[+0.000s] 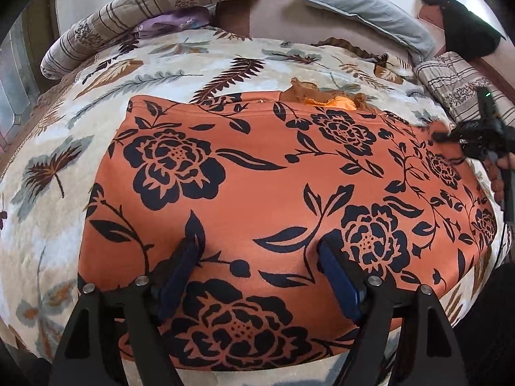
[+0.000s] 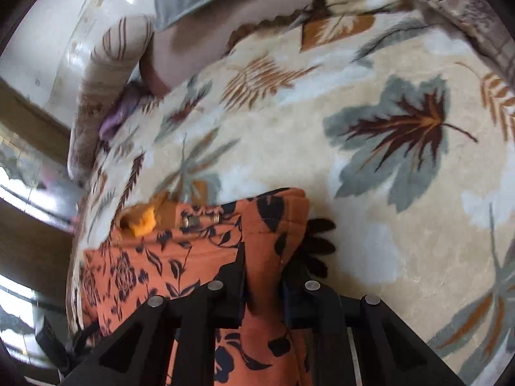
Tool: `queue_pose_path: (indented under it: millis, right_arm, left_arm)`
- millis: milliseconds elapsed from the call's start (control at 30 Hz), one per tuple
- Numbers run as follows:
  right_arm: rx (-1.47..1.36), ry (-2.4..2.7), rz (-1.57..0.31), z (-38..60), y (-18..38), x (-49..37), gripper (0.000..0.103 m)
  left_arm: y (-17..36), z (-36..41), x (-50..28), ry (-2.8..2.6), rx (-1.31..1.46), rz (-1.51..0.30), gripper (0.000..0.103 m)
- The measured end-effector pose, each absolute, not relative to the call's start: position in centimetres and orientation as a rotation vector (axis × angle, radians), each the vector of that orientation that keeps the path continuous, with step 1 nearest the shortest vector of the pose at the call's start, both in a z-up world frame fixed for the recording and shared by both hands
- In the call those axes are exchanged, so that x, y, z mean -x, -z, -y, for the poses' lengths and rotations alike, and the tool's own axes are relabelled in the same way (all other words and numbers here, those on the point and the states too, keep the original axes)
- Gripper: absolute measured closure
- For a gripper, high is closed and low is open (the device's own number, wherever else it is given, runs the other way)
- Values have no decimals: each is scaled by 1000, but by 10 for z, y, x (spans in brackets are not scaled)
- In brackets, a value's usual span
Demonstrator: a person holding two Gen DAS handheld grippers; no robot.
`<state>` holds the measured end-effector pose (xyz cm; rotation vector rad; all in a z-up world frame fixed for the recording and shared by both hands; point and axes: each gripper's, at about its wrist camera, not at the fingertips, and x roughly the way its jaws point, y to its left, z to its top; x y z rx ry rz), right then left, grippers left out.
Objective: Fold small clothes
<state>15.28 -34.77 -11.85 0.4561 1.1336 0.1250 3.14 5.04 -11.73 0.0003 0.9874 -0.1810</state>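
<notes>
An orange garment with black flowers [image 1: 257,177] lies spread flat on the leaf-patterned blanket [image 1: 48,225]. My left gripper [image 1: 257,257] is open, its blue pads set wide apart on the near part of the cloth with nothing pinched between them. My right gripper [image 1: 441,136] is at the garment's far right corner. In the right wrist view that gripper [image 2: 265,257] is shut on a bunched fold of the orange garment [image 2: 273,225], which stands up between its fingers. A smaller orange-brown piece [image 1: 341,101] peeks out from under the garment's far edge.
A striped rolled quilt [image 1: 145,9] and a purple cloth [image 1: 173,21] lie at the back left. A grey pillow [image 1: 363,9] and a black item [image 1: 466,25] are at the back right, near a striped cushion [image 1: 457,80]. Blanket [image 2: 354,193] extends right of the garment.
</notes>
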Motion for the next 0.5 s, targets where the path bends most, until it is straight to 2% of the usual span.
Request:
queue_pose_path:
  millis: [33,67,133,167,233,300,333,400,500]
  right_arm:
    - [-466,-107,-1159,348,126,-159,72]
    - [-487,-107,-1149,350,126,-157,68]
    - [-462,-60,-1110,351,111,-150,36]
    - [-417,-11,-1057,349,95,-141,26]
    - [-370,22,-992,344,72,-126,26]
    - [-363,-9,-928,335,47,-106,26]
    - [-367,-47,-906,327,37,-95,26]
    - [-376,-154,-898,302,27,-75,26]
    - [-407,-276,-944,263,32,-46,24]
  left_arm:
    - [116,-50,-31,183,-1,-991,23]
    - [113,-52,-30,184,-1,-999,24]
    - [102,-59,-25,168,27,-982,24]
    - [94,-68,-21,151,58,-953,24]
    - [86,-89,-12,108,120,-928,24]
    - [100,-106,-14,52,149,-994,24]
    - [111,-113,-17,23,148,-1053,33]
    - [110,-123,-14,3,153,-1057,41]
    - [88,-130,-10,33,203,-1017,41]
